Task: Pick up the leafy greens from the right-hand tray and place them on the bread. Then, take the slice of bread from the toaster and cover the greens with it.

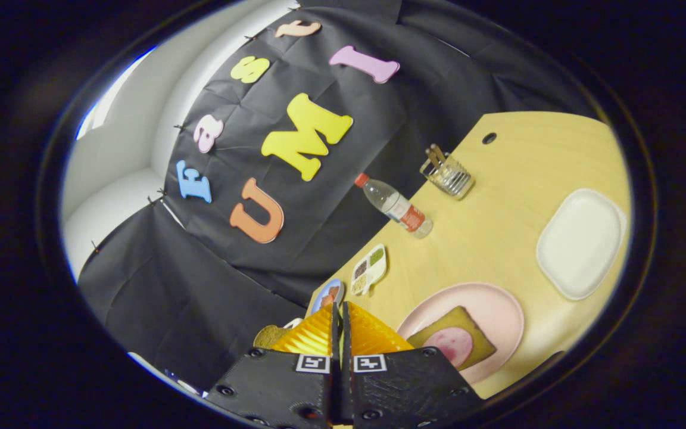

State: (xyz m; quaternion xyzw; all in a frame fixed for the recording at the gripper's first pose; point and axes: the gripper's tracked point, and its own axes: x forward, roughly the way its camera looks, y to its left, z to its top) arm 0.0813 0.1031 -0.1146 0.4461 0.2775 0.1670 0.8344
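On the table, a plate bearing bread topped with a ham slice lies just right of the gripper, whose fingers meet with nothing between them; a tray sits farther right, and a bottle and glass holder lie beyond.

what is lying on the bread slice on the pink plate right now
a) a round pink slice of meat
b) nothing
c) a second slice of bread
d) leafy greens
a: the bread on the pink plate carries only a round pink slice of meat, with no greens or top slice on it; the gripper has its fingers closed together on nothing, beside the plate.
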